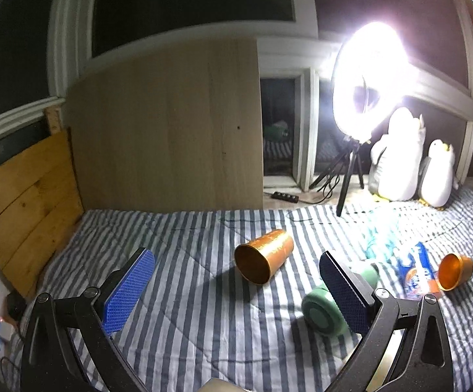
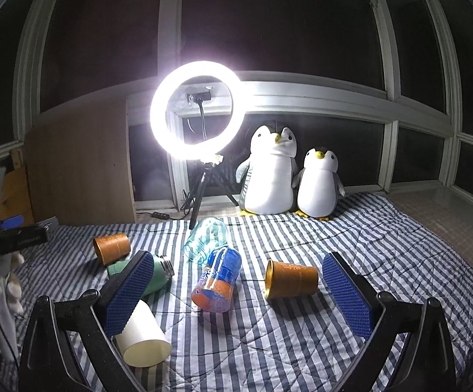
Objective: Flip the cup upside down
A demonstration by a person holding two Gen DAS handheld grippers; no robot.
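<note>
An orange cup (image 1: 264, 255) lies on its side on the striped blanket, mouth toward me, just ahead of my open, empty left gripper (image 1: 236, 281); it also shows in the right wrist view (image 2: 111, 247). A second orange cup (image 2: 291, 280) lies on its side ahead of my open, empty right gripper (image 2: 238, 289), between its blue fingers; it shows at far right in the left wrist view (image 1: 455, 271). A white cup (image 2: 143, 339) lies on its side beside the right gripper's left finger (image 2: 128, 294).
A green flask (image 1: 329, 303) (image 2: 153, 277), an orange-and-blue bottle (image 2: 218, 281) and a clear blue jar (image 2: 207, 238) lie on the blanket (image 2: 301, 343). A ring light on a tripod (image 2: 197, 107), two plush penguins (image 2: 272, 170), a wooden panel (image 1: 171, 130).
</note>
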